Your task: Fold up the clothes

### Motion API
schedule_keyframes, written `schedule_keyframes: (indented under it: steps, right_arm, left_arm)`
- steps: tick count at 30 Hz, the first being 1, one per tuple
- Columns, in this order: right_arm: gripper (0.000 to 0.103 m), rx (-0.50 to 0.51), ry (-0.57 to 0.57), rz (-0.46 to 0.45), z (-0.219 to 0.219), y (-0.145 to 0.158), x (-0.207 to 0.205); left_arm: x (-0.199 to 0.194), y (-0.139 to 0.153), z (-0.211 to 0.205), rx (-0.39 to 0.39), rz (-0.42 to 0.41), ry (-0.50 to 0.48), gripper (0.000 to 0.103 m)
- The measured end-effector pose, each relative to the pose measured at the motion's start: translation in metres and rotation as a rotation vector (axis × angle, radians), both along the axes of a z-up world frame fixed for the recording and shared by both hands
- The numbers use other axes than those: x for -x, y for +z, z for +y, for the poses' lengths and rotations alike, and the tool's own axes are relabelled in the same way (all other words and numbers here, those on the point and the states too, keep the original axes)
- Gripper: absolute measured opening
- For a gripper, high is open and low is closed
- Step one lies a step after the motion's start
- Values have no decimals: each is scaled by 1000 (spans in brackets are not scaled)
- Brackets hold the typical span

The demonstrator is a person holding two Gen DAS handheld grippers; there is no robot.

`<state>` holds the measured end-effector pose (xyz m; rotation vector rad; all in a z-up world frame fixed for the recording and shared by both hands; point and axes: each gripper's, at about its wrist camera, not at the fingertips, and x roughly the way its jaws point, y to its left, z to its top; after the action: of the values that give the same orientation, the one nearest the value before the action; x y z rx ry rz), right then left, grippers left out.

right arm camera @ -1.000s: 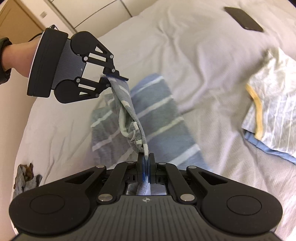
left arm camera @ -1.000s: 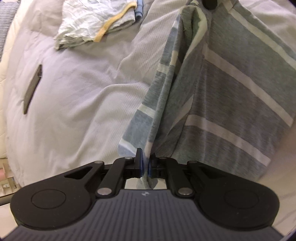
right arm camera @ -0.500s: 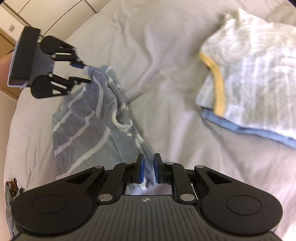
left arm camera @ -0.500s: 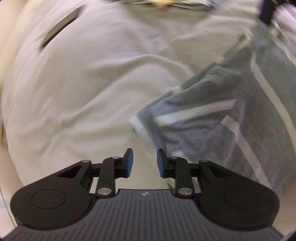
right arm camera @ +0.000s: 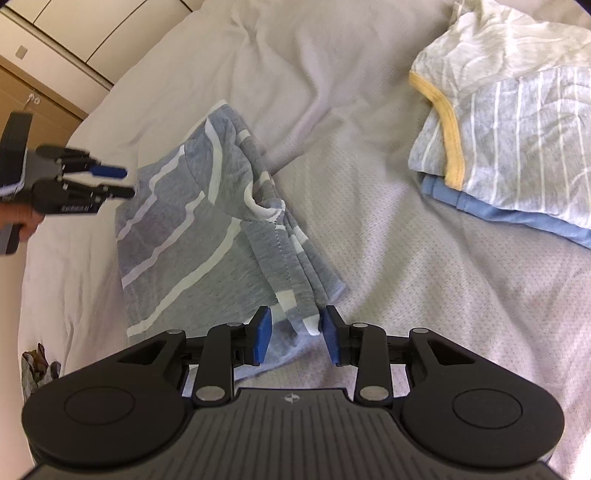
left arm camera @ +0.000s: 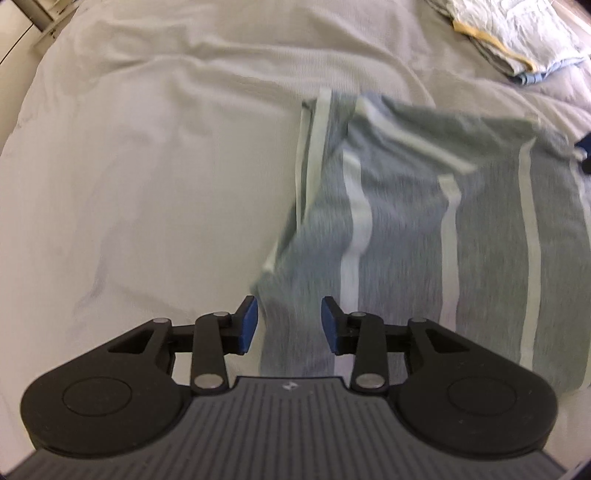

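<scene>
A grey garment with white stripes lies folded on the white bed sheet; it also shows in the right wrist view. My left gripper is open, its jaws apart over the garment's near edge, holding nothing. It also shows from the side in the right wrist view, just left of the garment. My right gripper is open, its jaws either side of the garment's near corner without gripping it.
A stack of folded clothes, a pale striped top with yellow trim over a blue item, lies at the right on the bed; it shows at the top right of the left wrist view. Wooden cabinets stand beyond the bed.
Both grippers were shut on the striped garment and held it up; both have opened and let go. The garment now lies on the bed, and both grippers have moved lower.
</scene>
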<state>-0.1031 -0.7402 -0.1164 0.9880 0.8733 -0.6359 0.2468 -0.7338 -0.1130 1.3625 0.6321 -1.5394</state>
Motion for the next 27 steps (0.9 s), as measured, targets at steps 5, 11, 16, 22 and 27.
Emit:
schedule_keyframes:
  steps: [5, 11, 16, 22, 27]
  right_arm:
    - [5, 61, 15, 62, -1, 2, -8]
    - [5, 85, 35, 82, 2, 5, -12]
    - [11, 92, 34, 85, 4, 5, -17]
    - [18, 115, -23, 63, 5, 12, -6]
    - [33, 93, -40, 54, 10, 13, 7]
  left_arm:
    - [-21, -9, -6, 14, 89, 136, 33]
    - [-8, -4, -21, 69, 188, 100, 33]
    - [-7, -20, -40, 50, 158, 139, 9]
    - [-15, -25, -42, 40, 130, 175, 8]
    - [-19, -9, -38, 61, 103, 194, 9]
